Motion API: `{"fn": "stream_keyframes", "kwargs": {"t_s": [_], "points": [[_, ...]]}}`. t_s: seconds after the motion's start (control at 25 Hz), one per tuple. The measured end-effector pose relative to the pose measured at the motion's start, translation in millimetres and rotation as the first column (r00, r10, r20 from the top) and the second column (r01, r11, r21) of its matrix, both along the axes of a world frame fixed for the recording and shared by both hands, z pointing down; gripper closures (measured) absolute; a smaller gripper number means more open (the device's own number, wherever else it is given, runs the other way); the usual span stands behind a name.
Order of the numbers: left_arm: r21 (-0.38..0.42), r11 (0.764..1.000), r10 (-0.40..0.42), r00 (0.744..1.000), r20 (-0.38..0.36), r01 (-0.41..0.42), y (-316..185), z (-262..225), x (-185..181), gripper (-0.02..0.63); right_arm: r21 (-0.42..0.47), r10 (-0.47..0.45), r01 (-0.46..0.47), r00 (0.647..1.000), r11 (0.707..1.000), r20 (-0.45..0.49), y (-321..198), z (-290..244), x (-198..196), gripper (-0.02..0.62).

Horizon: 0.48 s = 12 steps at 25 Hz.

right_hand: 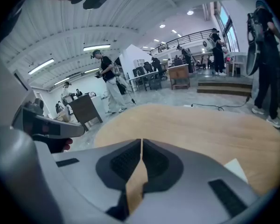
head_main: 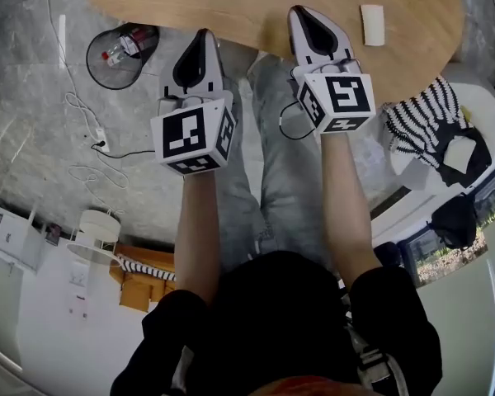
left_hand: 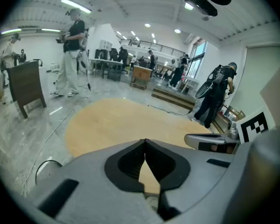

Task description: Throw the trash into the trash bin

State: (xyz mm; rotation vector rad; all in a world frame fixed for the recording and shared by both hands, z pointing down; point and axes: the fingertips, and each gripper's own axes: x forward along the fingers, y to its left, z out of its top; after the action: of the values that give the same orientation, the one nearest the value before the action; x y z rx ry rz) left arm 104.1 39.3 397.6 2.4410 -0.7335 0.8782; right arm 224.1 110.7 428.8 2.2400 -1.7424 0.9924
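Observation:
A black wire trash bin [head_main: 115, 56] stands on the floor left of the wooden table [head_main: 256, 2], with a bottle and other rubbish inside. On the table's right part lies a white piece of paper [head_main: 372, 25], also seen as a white corner [right_hand: 235, 167] in the right gripper view. My left gripper [head_main: 203, 33] hangs at the table's near edge, right of the bin, shut and empty, its tips [left_hand: 145, 141] touching. My right gripper [head_main: 301, 10] is over the table, left of the paper, shut with nothing between its pads [right_hand: 141, 141].
A striped cloth [head_main: 421, 114] lies on a white seat at the right. A white cable with a power strip [head_main: 99, 139] runs over the grey floor left of my legs. Several people [left_hand: 72, 50] and a dark chair [left_hand: 25, 85] stand beyond the table.

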Motion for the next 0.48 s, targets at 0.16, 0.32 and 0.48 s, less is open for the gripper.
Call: {"fn": "stream_keyframes", "kwargs": {"t_s": [0.16, 0.32, 0.48], "points": [[-0.004, 0.997, 0.082, 0.997, 0.001, -0.082, 27.4, 2.1, 45.8, 0.601, -0.015, 0.08, -0.081, 0.997, 0.997, -0.004, 38.9, 4.3, 40.5, 0.578], [-0.014, 0.987, 0.16, 0.987, 0.005, -0.16, 52.1, 4.7, 87.9, 0.601, -0.047, 0.153, -0.154, 0.988, 0.987, -0.013, 75.2, 11.0, 76.6, 0.577], [-0.022, 0.974, 0.227, 0.974, 0.003, -0.227, 72.2, 10.9, 124.6, 0.601, -0.094, 0.2, -0.201, 0.98, 0.975, -0.018, 104.5, 25.7, 104.7, 0.575]]}}
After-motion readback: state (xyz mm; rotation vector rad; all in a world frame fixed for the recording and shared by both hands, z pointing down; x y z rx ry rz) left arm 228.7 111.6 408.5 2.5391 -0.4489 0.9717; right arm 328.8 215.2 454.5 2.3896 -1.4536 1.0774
